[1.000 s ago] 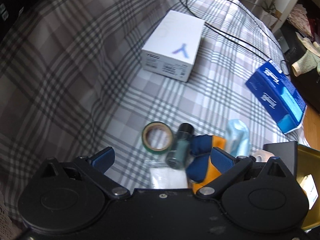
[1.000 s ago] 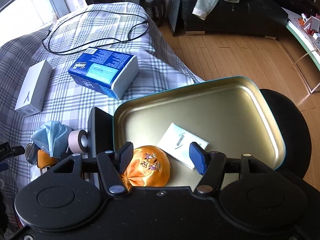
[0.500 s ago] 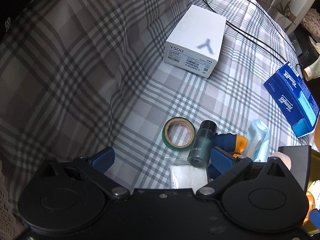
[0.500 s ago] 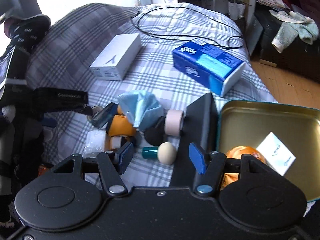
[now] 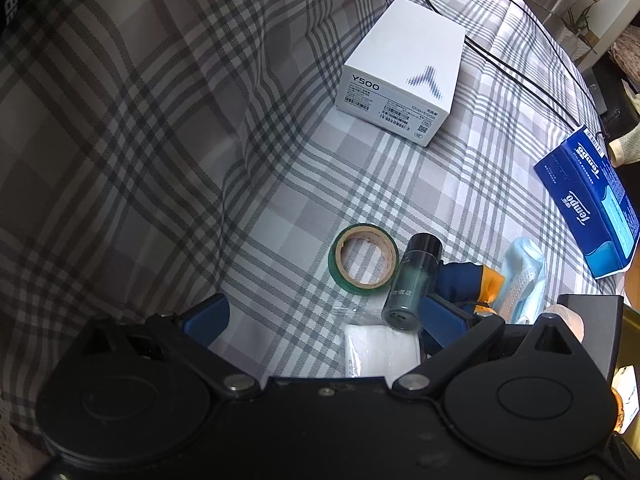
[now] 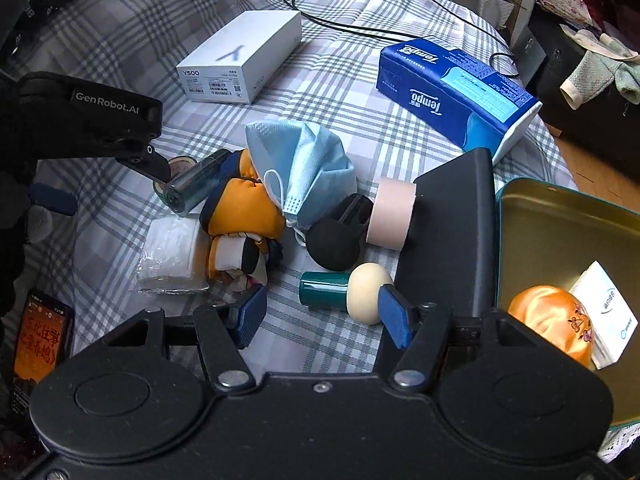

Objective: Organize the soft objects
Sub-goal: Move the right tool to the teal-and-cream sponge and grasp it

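Observation:
On the plaid bedspread lies a pile: a light blue face mask (image 6: 304, 160), an orange and navy plush toy (image 6: 244, 208), a clear-wrapped white packet (image 6: 172, 256), a black puff (image 6: 334, 246) and a pink tape roll (image 6: 390, 216). My right gripper (image 6: 322, 316) hovers open just in front of the pile, its right finger beside a teal and cream mushroom-shaped item (image 6: 344, 292). My left gripper (image 5: 320, 316) is open above the white packet (image 5: 380, 348), a teal bottle (image 5: 412, 280) and a green tape roll (image 5: 362, 258). The gold tin (image 6: 560, 216) holds an orange satin pouch (image 6: 548, 320) and a white tissue packet (image 6: 604, 308).
A black lid (image 6: 448, 232) leans against the tin's left side. A white Y500 box (image 6: 240, 56) and a blue Tempo tissue pack (image 6: 456, 88) lie farther back, with a black cable (image 6: 360, 28) behind them. A phone (image 6: 40, 344) lies at the near left.
My right gripper has swung left and down, from over the tin to over the pile on the bed, its jaws as wide as before. The left gripper has edged closer to the tape and bottle.

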The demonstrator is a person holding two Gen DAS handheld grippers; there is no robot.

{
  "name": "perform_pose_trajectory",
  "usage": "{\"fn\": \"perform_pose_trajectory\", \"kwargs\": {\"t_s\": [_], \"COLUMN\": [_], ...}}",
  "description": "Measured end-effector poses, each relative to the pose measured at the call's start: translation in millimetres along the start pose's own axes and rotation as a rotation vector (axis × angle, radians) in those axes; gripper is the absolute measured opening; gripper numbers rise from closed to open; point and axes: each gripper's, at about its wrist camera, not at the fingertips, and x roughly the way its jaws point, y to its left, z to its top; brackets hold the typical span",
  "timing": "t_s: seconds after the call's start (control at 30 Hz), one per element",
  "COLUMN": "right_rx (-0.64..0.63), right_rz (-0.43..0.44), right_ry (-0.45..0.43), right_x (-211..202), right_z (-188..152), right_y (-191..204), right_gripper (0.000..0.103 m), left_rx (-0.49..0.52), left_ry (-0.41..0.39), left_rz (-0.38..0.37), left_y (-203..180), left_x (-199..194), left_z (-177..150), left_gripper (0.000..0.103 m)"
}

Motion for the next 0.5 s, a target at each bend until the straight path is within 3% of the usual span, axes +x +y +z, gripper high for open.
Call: {"fn": "perform_pose_trajectory", "kwargs": {"t_s": [0.33, 0.5], "right_rx": [-0.088, -0.015], "right_rz": [-0.071, -0.065], "right_ry": [-0.042, -0.056], "right_x": [4, 1], "right_z": [-4, -4], "right_y": [11, -1], "right_gripper": [0.06, 0.06], "left_rx": [-0.007, -0.022], "left_ry": [-0.01, -0.009], "left_rz": [-0.045, -0.045], "left_y": [-2, 1], "left_x": [0, -1], "left_z": [1, 2], "left_gripper": [0.102, 0.102]}}
